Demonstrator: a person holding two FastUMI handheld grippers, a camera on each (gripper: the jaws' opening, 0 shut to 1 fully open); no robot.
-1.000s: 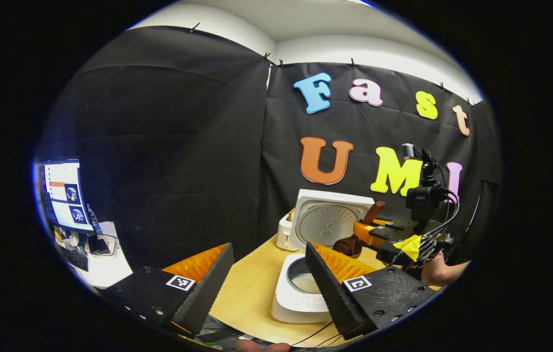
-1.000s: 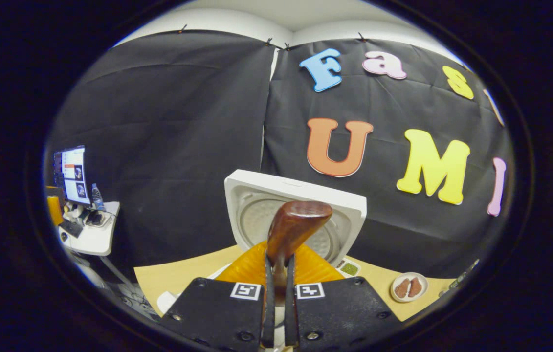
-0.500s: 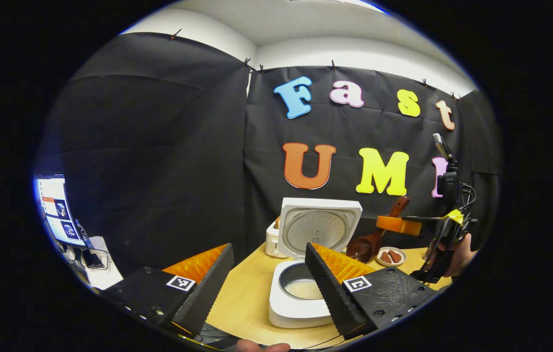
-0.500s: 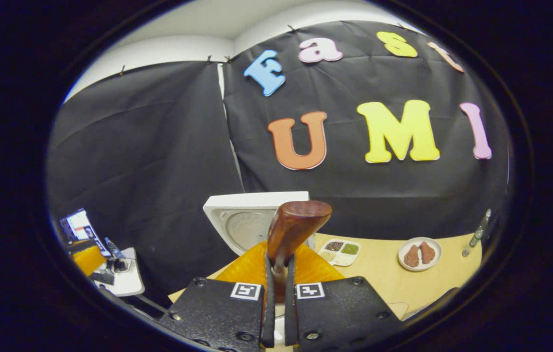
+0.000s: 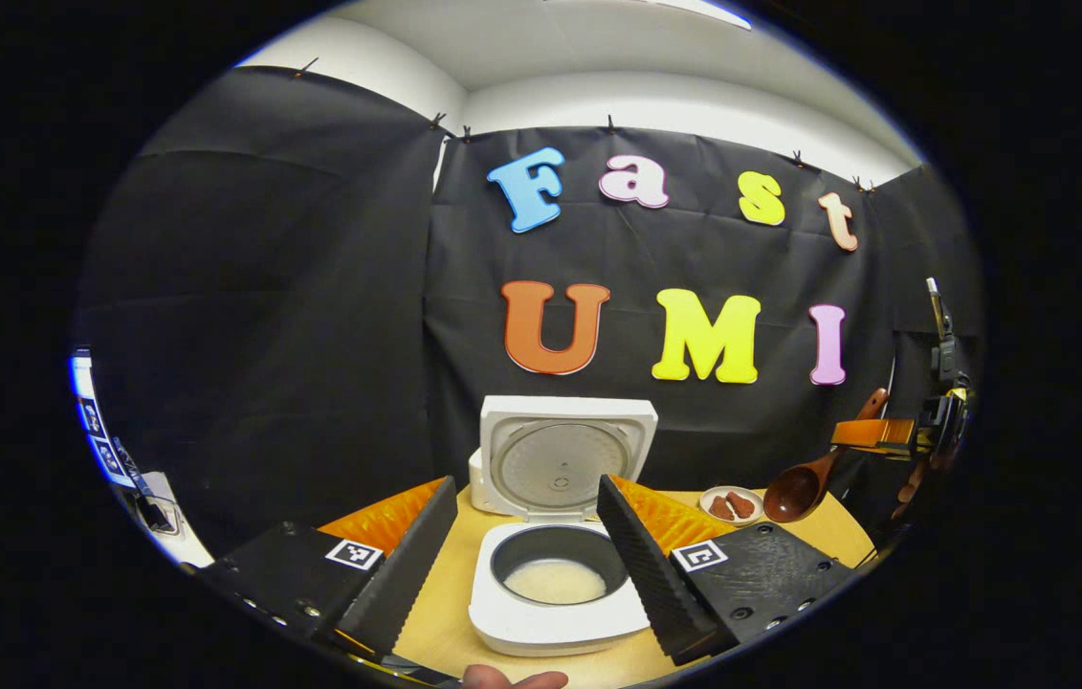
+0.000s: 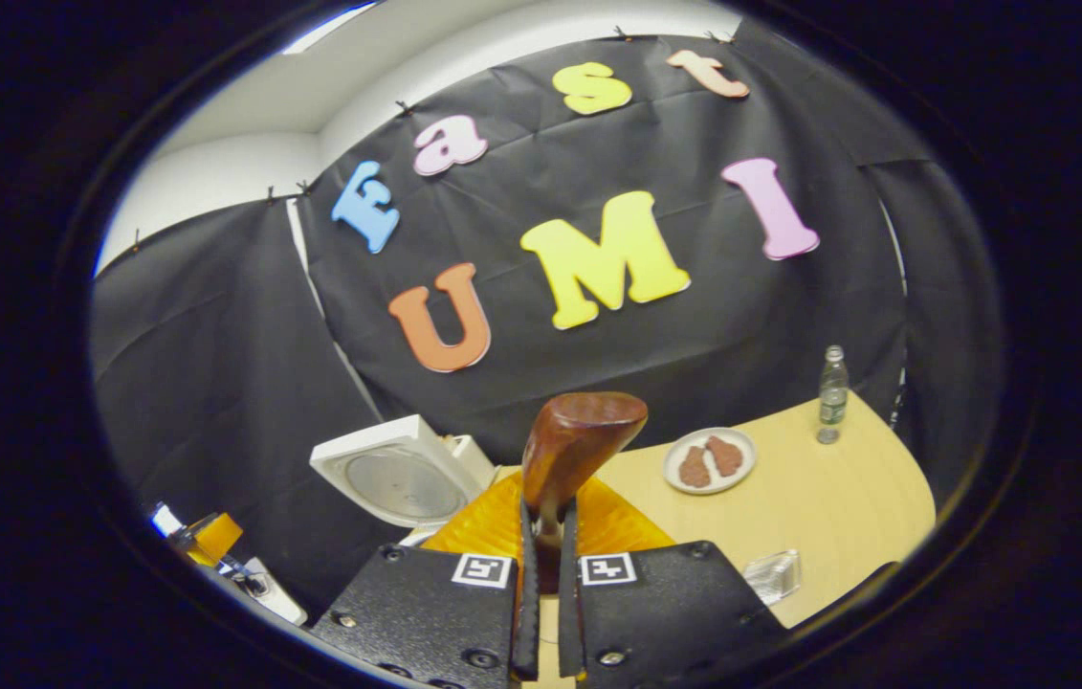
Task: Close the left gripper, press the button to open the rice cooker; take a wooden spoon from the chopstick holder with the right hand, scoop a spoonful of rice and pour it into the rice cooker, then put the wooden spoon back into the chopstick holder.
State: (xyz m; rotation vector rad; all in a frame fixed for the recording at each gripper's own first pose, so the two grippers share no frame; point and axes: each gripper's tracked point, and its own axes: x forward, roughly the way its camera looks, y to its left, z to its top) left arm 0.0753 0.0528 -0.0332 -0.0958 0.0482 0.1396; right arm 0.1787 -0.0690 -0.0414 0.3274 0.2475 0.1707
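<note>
1. Spoon (image 6: 571, 450): one, wooden. The right gripper (image 6: 545, 612) holds it, both fingers pressed on the handle, whose end sticks up past them. In the left gripper view the spoon (image 5: 804, 486) hangs over the table's right edge, bowl (image 5: 789, 493) lower than the handle.
2. Rice cooker (image 5: 555, 584): one, white, at the table's near edge, lid (image 5: 564, 457) open and upright. White rice (image 5: 555, 580) lies in the bottom of the dark inner pot.
3. Left gripper (image 5: 526, 565): wide open, holding nothing. The cooker shows between its two fingers.
4. Table (image 6: 818, 498): one, light wood, rounded edge.
5. Plate (image 6: 709, 459): one, white, near the table's back edge, carrying two brown pieces.
6. Bottle (image 6: 831, 394): one, clear, upright at the back right edge, well apart from the plate.
7. Clear wrapper (image 6: 775, 574): one, flat near the front right edge.
8. One white appliance (image 5: 476, 471) stands just behind the cooker's lid, mostly hidden.
</note>
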